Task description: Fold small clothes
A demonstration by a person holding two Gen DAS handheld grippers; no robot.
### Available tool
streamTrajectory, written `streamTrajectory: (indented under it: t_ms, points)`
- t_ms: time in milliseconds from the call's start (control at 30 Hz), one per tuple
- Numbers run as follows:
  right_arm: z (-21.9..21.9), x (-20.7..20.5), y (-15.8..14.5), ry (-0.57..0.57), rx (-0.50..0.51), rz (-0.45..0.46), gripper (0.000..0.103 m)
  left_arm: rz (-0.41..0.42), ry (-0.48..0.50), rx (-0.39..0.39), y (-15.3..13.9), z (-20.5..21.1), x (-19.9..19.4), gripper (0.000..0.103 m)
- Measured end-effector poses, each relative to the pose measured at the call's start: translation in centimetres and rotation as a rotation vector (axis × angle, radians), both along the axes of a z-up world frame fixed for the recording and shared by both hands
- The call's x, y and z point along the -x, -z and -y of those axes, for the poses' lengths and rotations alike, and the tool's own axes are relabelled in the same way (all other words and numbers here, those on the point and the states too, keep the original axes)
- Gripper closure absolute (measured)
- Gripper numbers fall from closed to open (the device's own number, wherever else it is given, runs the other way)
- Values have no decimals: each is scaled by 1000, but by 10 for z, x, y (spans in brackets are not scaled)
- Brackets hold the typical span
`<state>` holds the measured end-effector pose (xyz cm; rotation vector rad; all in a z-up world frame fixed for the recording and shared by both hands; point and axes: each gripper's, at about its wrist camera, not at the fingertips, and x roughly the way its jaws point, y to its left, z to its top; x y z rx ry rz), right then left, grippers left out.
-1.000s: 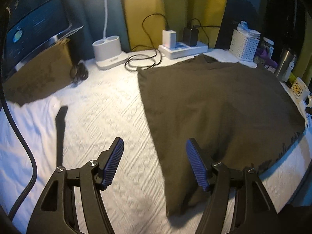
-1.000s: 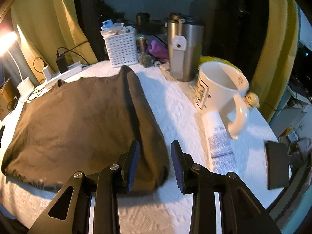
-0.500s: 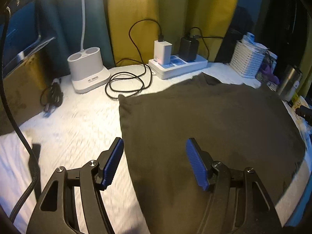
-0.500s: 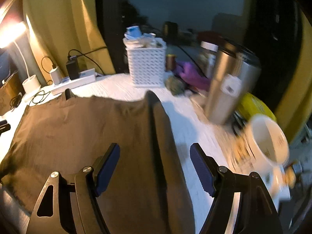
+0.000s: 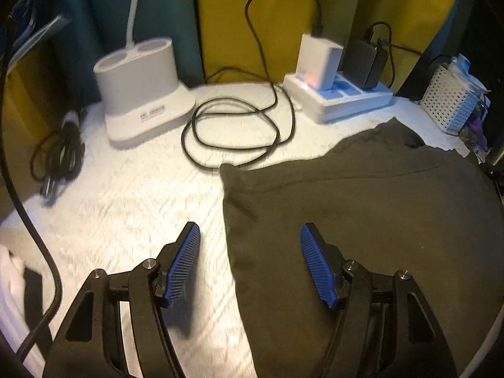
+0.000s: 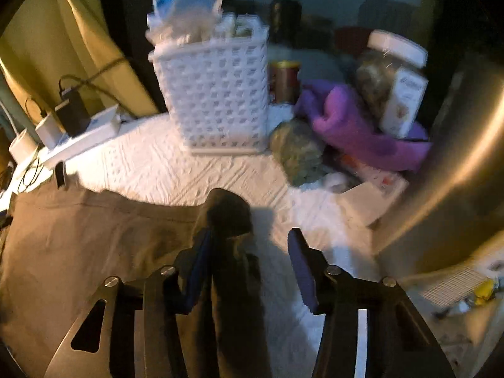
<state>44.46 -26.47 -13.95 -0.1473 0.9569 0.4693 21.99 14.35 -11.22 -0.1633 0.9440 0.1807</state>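
Note:
A dark olive-brown garment (image 5: pixel 362 220) lies flat on the white textured cover (image 5: pixel 132 208). My left gripper (image 5: pixel 250 252) stands open above the garment's left edge, near its far left corner. One pad is over the white cover and the other over the cloth, and nothing is gripped. In the right wrist view the garment (image 6: pixel 94 252) ends in a raised folded ridge (image 6: pixel 228 214) at its far right corner. My right gripper (image 6: pixel 249 261) straddles that ridge and its jaws are closing. The cloth rests against the left pad (image 6: pixel 198 267), while the right pad (image 6: pixel 300 267) is still clear of it.
Behind the garment stand a white lamp base (image 5: pixel 141 94), a coiled black cable (image 5: pixel 233 132) and a power strip with chargers (image 5: pixel 340 91). At the right are a white basket (image 6: pixel 214 94), a purple cloth (image 6: pixel 356 126), a jar (image 6: pixel 393 78) and a steel tumbler (image 6: pixel 447 163) close by.
Both grippers have moved forward along the garment's side edges to its far corners. The right jaws widened, then narrowed around the folded ridge. The mug has left the right wrist view.

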Motion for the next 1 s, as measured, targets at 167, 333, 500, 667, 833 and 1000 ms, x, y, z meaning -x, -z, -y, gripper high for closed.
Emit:
streamTrajectory:
  t_ms: [167,333,500,667,833,1000]
  points:
    - [-16,4,0,-77,16,17,94,28,47,-42,-3,8,-7,99]
    - [-14,1,-23,-22,55,129,99,105,38,-52,-24,8,-5,102]
    - [-11,-13,-28,-12,74,156,99,121,-3,-95,-30,-5,-13,102]
    - [-14,-19,7,15,156,131,99,52,-33,-110,-4,-11,-20,102]
    - [-14,-17,5,24,178,119,99,57,-44,-124,-7,-10,-18,101]
    - [-16,-14,0,33,186,98,97,75,-83,-100,-22,-15,-6,99]
